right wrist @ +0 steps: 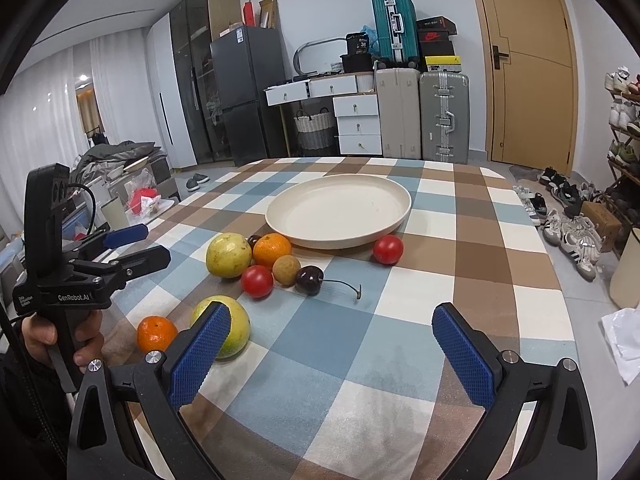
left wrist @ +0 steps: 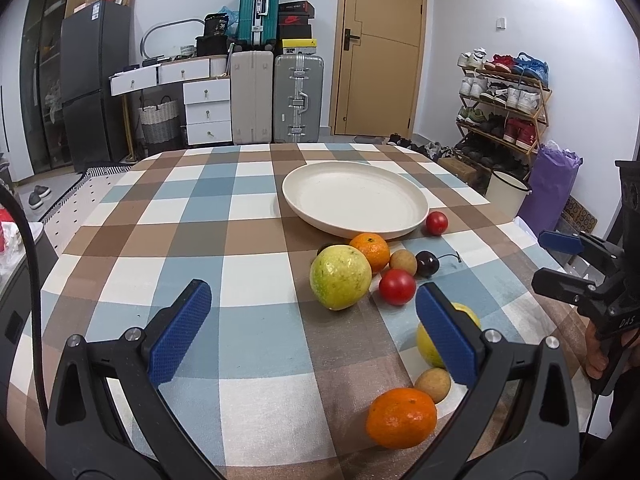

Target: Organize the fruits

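Note:
An empty cream plate (left wrist: 354, 196) (right wrist: 340, 208) sits on the checked tablecloth. In front of it lie a green-yellow guava (left wrist: 340, 277) (right wrist: 229, 255), an orange (left wrist: 370, 251) (right wrist: 272, 250), a brown longan (left wrist: 403, 261) (right wrist: 286, 270), a dark cherry (left wrist: 427, 264) (right wrist: 309, 279) and two red tomatoes (left wrist: 397, 286) (left wrist: 436, 223) (right wrist: 257, 281) (right wrist: 388, 249). Nearer lie a second guava (left wrist: 430, 340) (right wrist: 236, 330), a longan (left wrist: 433, 384) and an orange (left wrist: 401, 417) (right wrist: 157, 334). My left gripper (left wrist: 312, 332) (right wrist: 136, 246) is open and empty, left of the near fruits. My right gripper (right wrist: 332, 354) (left wrist: 558, 258) is open and empty.
The table (left wrist: 192, 248) has edges on the left and right. Beyond it stand suitcases (left wrist: 276, 98), white drawers (left wrist: 206, 110), a fridge (left wrist: 94, 80), a door (left wrist: 380, 48) and a shoe rack (left wrist: 504, 96). Shoes lie on the floor at the right (right wrist: 572, 216).

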Motion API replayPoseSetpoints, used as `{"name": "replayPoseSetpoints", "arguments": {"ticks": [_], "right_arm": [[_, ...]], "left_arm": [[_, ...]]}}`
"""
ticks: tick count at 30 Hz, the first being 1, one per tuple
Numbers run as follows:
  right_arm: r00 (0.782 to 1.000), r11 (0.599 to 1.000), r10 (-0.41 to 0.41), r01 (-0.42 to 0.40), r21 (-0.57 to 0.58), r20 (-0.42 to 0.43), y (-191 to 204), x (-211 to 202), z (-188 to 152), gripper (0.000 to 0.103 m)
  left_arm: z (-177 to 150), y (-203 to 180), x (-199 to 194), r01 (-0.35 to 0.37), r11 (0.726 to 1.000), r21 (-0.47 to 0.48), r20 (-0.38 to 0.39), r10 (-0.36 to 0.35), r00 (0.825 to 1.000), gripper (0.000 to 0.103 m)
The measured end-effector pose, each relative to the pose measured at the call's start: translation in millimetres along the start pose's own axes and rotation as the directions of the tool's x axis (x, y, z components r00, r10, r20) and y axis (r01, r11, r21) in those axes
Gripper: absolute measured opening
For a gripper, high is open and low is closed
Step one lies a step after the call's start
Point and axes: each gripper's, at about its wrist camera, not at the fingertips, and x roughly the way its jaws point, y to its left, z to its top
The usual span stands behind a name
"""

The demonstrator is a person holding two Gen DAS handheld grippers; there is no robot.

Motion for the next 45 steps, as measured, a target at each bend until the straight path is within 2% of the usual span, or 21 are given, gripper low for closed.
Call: {"name": "replayPoseSetpoints", "arguments": {"ticks": [11, 18, 27, 30, 37, 41, 45], "right_arm": [[0.999, 0.998, -0.03, 0.028, -0.054, -0.035, 11, 8, 0, 0.103], [0.998, 0.998, -0.02, 0.017, -0.059, -0.059, 16, 15, 1, 0.103], [0.985, 0.998, 0.035, -0.043, -0.046, -0.167, 22, 29, 1, 0.103], [0.978, 0.995, 0.083, -0.091, -0.035, -0.194, 25, 34, 0, 0.103], [0.955, 0.986, 0.154, -0.163, -0.017, -0.254, 37, 52, 0, 0.101], [0.944, 0.982, 0.179, -0.187, -0.002, -0.276, 44, 61, 2, 0.093], [0.939, 0.979, 0.196, -0.205, -0.002, -0.284, 52, 68, 3, 0.09]], "left_arm": [[1, 2, -3, 0.023, 1.0, 0.012, -0.018, -0.023, 1.0, 0.102], [-1, -5, -4, 0.038, 0.998, 0.042, -0.033, -0.036, 0.999, 0.102], [-11, -13, -4, 0.062, 0.995, 0.08, -0.095, -0.054, 0.994, 0.102], [-15, -16, -5, 0.072, 0.992, 0.102, -0.119, -0.059, 0.991, 0.102], [-27, -20, -2, 0.111, 0.982, 0.155, -0.211, -0.076, 0.974, 0.102], [-31, -19, 0, 0.144, 0.977, 0.154, -0.249, -0.103, 0.963, 0.102], [-33, -18, 3, 0.169, 0.974, 0.15, -0.272, -0.124, 0.954, 0.102]]}}
